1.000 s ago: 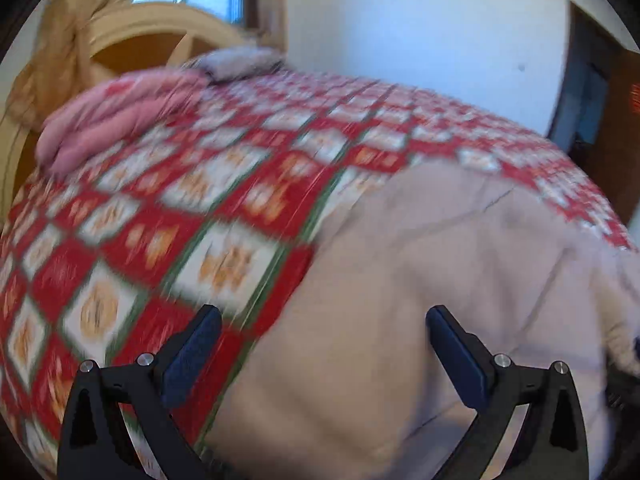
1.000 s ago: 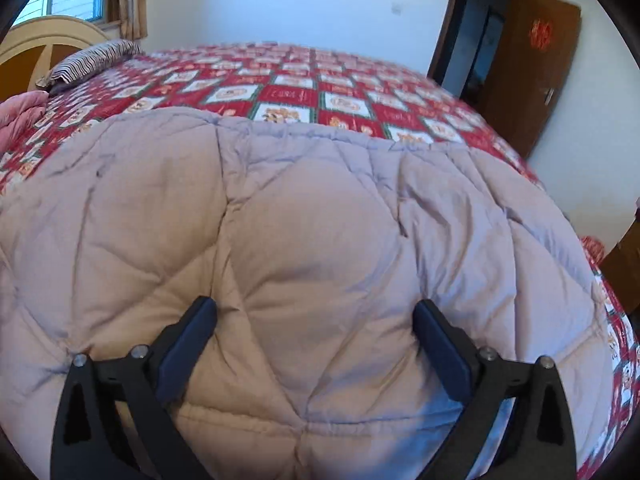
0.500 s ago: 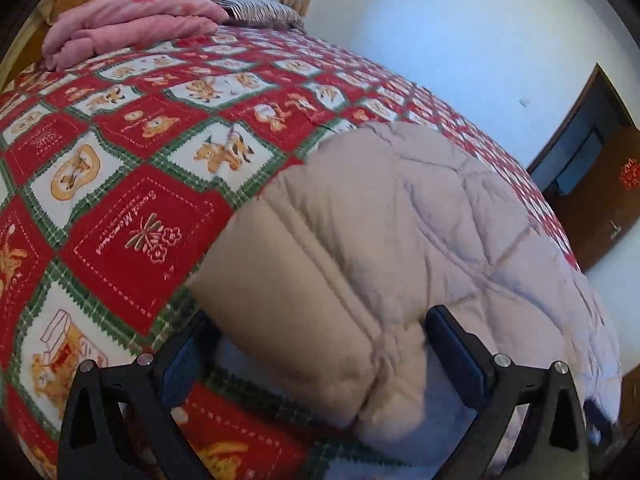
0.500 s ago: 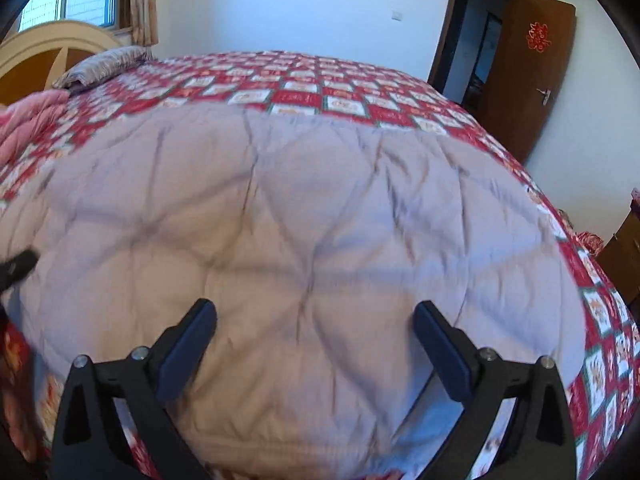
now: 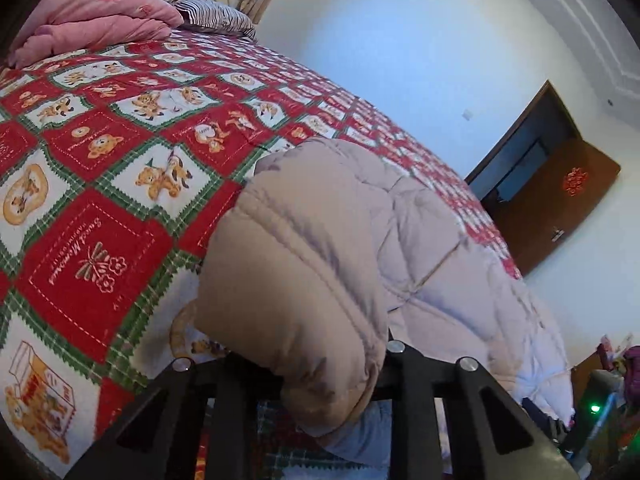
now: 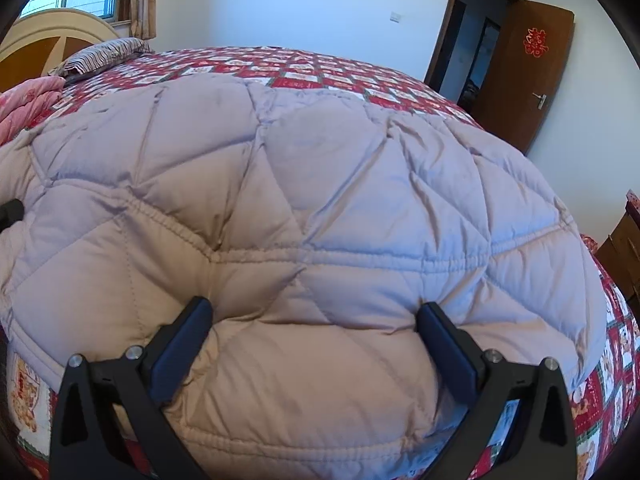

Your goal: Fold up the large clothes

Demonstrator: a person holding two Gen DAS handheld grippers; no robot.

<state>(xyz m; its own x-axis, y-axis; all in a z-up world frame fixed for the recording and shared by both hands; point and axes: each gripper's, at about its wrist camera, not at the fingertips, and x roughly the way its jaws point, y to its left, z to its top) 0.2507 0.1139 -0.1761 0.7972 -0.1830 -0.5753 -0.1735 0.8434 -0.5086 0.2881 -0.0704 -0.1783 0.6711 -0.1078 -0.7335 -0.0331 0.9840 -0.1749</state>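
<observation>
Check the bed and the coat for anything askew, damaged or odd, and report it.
Nothing looks damaged or spilled. The quilted coat lies spread on the red patchwork bedspread; its near-left edge bunches up where the left tongs have closed on it. The right tongs are open, pressed into the padding. Pink blanket sits folded by the headboard.

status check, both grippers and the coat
Left gripper shut on quilted coat corner. Right gripper open, straddling its hem. Coat flat on bedspread; nothing in the way.
</observation>
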